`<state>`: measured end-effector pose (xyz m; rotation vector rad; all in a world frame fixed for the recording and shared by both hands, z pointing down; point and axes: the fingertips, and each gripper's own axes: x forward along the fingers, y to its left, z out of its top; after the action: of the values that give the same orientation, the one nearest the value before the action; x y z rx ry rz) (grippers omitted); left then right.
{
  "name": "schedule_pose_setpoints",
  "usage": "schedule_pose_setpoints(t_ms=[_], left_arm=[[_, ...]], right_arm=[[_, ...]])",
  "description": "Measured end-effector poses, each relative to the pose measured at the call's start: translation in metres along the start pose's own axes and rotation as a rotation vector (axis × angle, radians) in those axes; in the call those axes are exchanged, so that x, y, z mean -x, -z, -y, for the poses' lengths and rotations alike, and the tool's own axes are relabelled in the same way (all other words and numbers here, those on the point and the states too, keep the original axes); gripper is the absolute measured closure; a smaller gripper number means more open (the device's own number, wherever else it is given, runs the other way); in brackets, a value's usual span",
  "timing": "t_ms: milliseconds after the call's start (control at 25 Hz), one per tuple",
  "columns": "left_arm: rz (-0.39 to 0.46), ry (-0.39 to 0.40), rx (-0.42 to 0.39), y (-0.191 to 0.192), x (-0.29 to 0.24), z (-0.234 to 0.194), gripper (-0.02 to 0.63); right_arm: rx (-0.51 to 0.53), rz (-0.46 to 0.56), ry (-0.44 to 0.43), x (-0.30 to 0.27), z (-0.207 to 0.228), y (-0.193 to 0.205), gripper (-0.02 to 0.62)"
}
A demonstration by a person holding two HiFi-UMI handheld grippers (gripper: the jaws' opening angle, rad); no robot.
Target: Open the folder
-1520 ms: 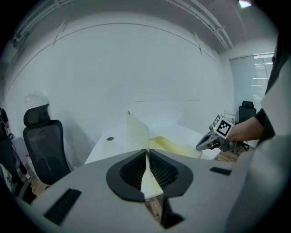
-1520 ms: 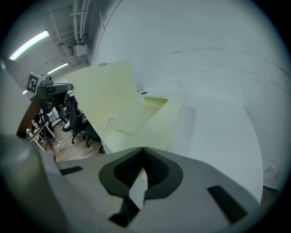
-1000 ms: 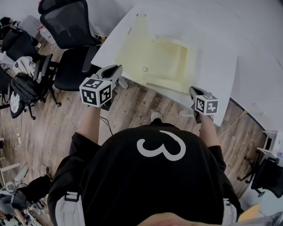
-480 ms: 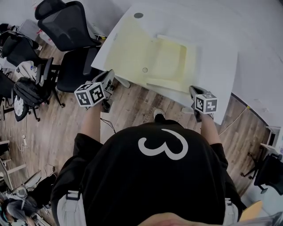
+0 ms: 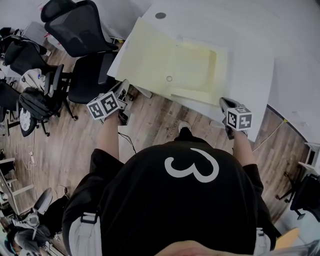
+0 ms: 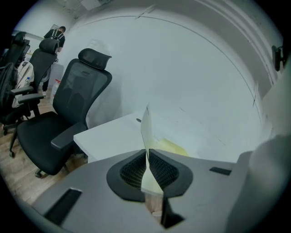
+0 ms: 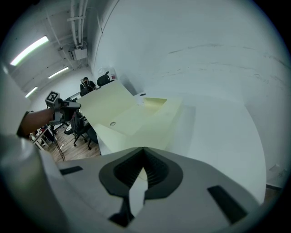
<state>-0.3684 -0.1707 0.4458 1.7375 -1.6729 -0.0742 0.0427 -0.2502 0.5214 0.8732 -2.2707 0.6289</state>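
At the near edge of the white table [image 5: 250,60], the head view gives little away. The person's black-shirted shoulders fill its lower half, and the jaws of both grippers are too small there to read. The gripper views show them. The left gripper [image 6: 146,161] has its dark ribbed pads [image 6: 132,169] pressed together on a thin pale-yellow sheet seen edge-on, which is the left cover of the folder [image 5: 150,60]. The right gripper [image 7: 142,172] likewise pinches a thin pale edge, which appears to be the folder's near right corner, though most of that edge is buried between the pads. The folder is smooth, matte, pale-yellow card, rectangular, with a small round fastener [image 5: 169,78] near its middle fold. Brighter yellow sheets [image 5: 197,67] sit in its right half. It lies spread open on the table. In the head view its long axis runs left to right and its fold points away from the person. The left cover juts past the table's left edge, toward a black mesh office chair [image 5: 80,30] and over the wood-plank floor [image 5: 150,120]. A dark round grommet [image 5: 160,15] sits in the tabletop just beyond the folder.
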Motion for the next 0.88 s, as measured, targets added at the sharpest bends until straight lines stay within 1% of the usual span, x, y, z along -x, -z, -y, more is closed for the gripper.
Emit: schedule_pose_setpoints(t_ms=[160, 280, 400, 480, 560, 640, 720, 800, 880], left_arm=[[0.01, -0.013, 0.026, -0.001, -0.009, -0.012, 0.581], [0.015, -0.045, 0.005, -0.001, -0.01, -0.017, 0.58], [0.027, -0.039, 0.026, -0.001, -0.013, -0.018, 0.579], [0.031, -0.027, 0.024, -0.002, -0.015, -0.017, 0.57], [0.04, -0.012, 0.027, -0.001, -0.016, -0.016, 0.531], [0.058, 0.005, 0.047, -0.001, -0.016, -0.013, 0.484], [0.071, 0.023, 0.06, -0.001, -0.017, -0.007, 0.462], [0.072, 0.044, 0.052, 0.0, -0.018, 0.004, 0.444], [0.073, 0.068, 0.037, 0.001, -0.018, 0.016, 0.437]], right_arm=[[0.029, -0.01, 0.016, -0.001, 0.001, -0.001, 0.571], [0.049, -0.025, 0.013, -0.001, -0.001, 0.0, 0.571], [0.069, -0.041, 0.009, -0.001, -0.002, 0.0, 0.571], [0.075, -0.048, 0.014, -0.002, -0.003, -0.002, 0.571], [0.078, -0.055, 0.025, -0.003, -0.004, -0.001, 0.571], [0.088, -0.055, 0.042, -0.003, -0.005, 0.0, 0.571], [0.097, -0.047, 0.054, -0.003, -0.003, -0.002, 0.571], [0.09, -0.032, 0.06, -0.001, -0.001, -0.003, 0.571], [0.084, 0.005, 0.075, 0.005, 0.002, -0.008, 0.571]])
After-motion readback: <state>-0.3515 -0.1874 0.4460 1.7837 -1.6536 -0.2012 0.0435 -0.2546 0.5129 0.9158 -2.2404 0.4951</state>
